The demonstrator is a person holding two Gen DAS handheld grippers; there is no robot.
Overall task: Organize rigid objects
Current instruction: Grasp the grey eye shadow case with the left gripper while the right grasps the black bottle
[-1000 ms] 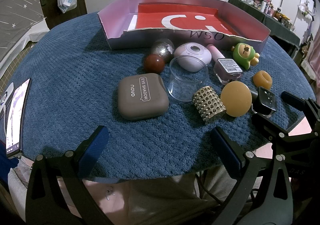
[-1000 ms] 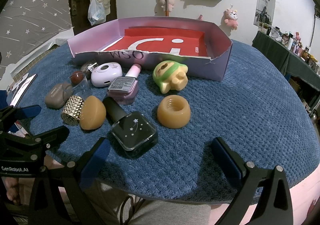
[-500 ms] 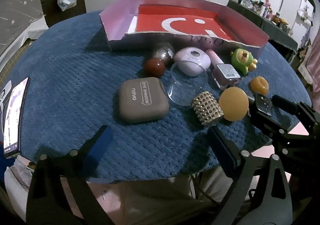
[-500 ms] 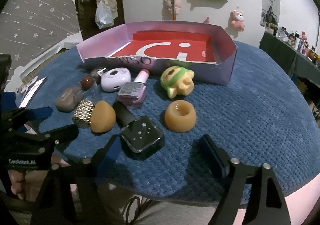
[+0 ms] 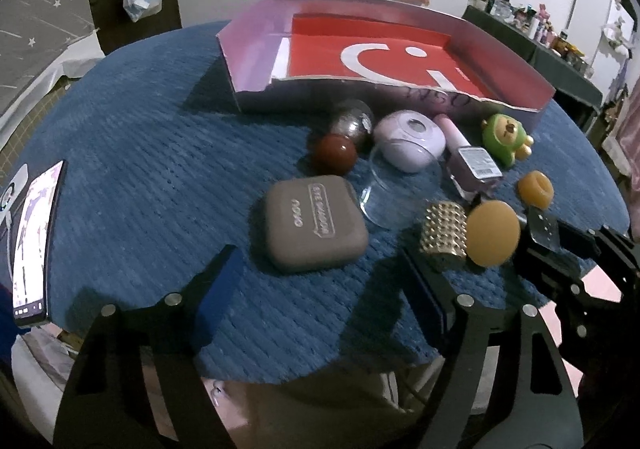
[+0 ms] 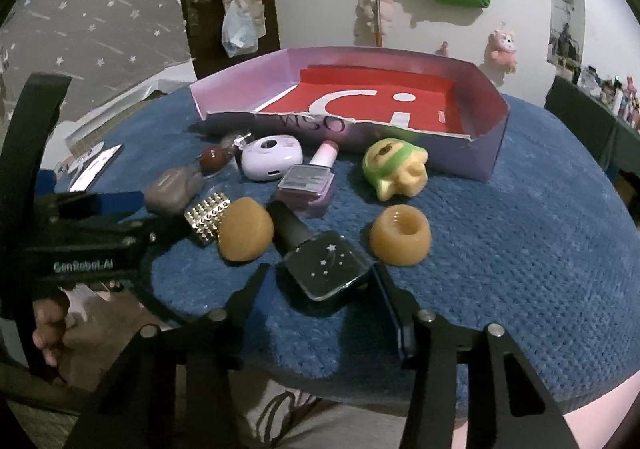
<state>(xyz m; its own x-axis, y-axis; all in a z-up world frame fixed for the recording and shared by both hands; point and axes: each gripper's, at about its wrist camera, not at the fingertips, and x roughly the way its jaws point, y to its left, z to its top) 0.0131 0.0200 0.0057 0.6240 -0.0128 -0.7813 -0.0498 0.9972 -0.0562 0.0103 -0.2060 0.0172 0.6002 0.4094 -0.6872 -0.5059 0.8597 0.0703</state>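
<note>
Blue-padded left gripper [image 5: 320,289] hangs spread wide, holding nothing, just short of the brown eyeshadow case [image 5: 316,223]; further right, the right gripper [image 6: 320,281] has its fingers either side of the black nail-polish bottle [image 6: 320,261], not yet clamped

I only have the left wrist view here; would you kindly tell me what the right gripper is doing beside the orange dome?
Observer: The right gripper is open, with a finger on either side of the black star-printed bottle.
Operator: Thank you. How does that bottle lie?
Observer: It lies on its side, base towards the gripper, with its black cap close beside the orange dome.
</note>
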